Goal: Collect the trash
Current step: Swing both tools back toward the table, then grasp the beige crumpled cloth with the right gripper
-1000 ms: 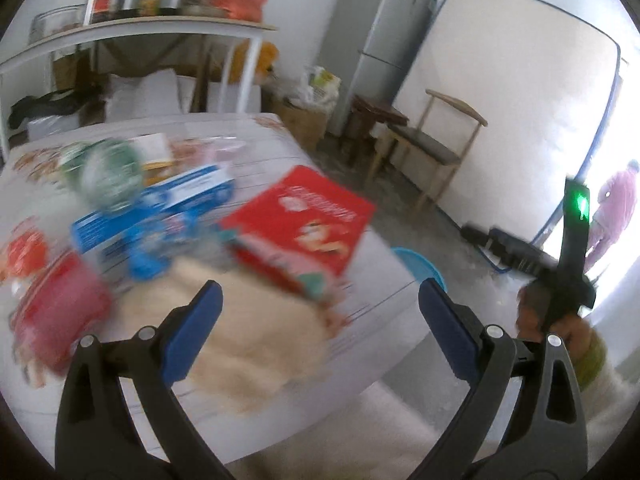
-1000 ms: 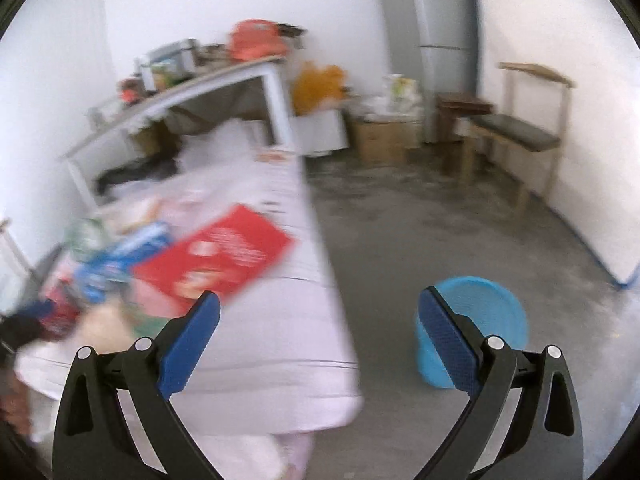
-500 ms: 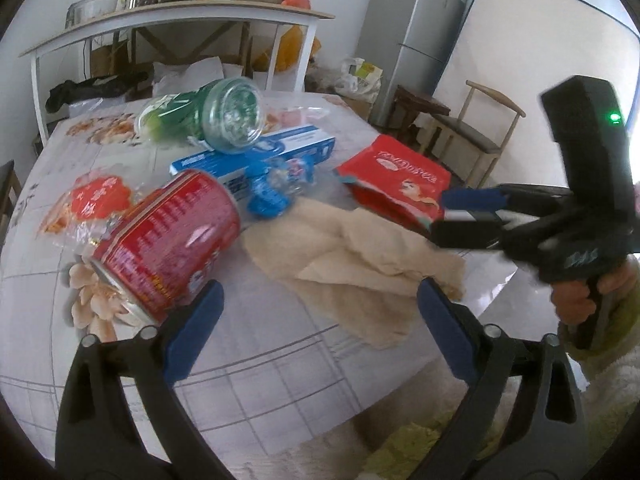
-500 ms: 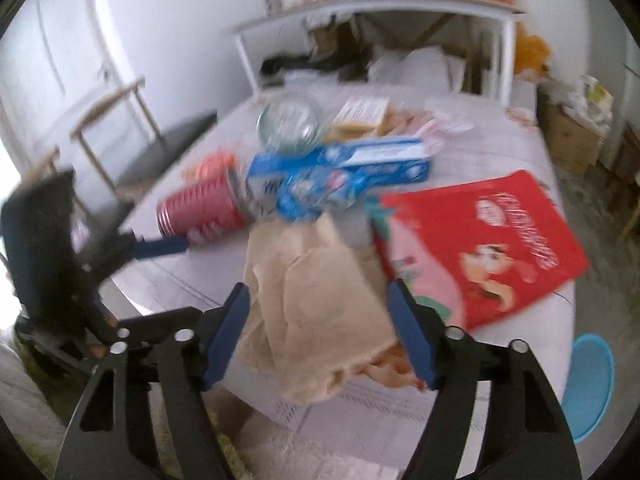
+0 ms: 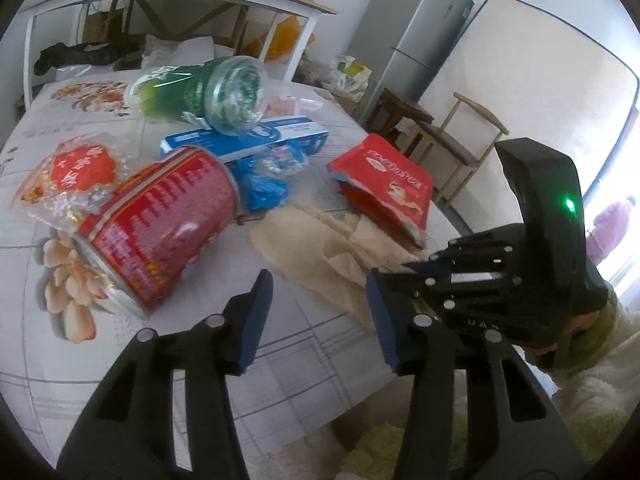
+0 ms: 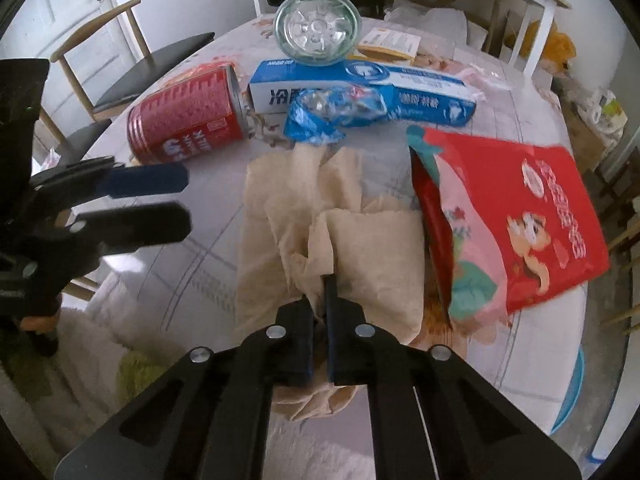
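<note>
My right gripper (image 6: 318,320), spread half a second ago, now has its fingers pinching the beige crumpled paper (image 6: 320,220) lying on the worktop (image 6: 192,264) directly ahead, ready to lift, while my left gripper (image 5: 316,320) has narrowed but hovers empty.

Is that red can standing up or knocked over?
Knocked over. The red can lies on its side on the table, one round end facing the blue box.
</note>
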Action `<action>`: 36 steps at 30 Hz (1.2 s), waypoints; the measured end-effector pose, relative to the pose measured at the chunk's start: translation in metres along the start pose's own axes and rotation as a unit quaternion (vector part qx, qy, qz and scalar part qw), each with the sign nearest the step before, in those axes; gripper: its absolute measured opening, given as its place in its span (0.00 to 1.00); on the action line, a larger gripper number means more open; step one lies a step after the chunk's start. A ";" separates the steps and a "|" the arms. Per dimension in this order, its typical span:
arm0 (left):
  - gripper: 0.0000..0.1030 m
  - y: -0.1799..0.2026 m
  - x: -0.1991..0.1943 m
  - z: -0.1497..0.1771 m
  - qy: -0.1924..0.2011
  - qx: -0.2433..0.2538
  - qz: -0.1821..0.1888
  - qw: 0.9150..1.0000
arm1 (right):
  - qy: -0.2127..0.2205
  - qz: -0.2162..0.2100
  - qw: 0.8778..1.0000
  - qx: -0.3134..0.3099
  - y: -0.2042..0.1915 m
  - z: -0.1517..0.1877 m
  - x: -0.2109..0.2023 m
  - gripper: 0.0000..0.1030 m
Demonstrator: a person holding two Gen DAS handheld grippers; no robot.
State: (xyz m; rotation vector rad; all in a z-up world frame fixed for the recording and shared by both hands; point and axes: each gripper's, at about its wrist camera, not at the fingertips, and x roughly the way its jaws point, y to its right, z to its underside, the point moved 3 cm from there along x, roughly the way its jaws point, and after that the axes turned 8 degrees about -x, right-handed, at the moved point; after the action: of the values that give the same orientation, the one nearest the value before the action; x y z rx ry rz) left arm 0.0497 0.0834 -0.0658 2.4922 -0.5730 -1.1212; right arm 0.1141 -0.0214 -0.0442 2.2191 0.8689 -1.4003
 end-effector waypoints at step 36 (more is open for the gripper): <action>0.69 0.044 0.033 0.018 -0.054 0.088 0.069 0.992 | -0.005 -0.368 0.842 0.395 0.064 0.064 0.026 0.04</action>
State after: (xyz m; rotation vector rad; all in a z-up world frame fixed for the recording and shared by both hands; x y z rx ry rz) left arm 0.0469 0.0268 -0.0773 2.5027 -0.8968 -1.2030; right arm 0.1230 -0.0993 -0.0962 2.5253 1.4324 -2.4919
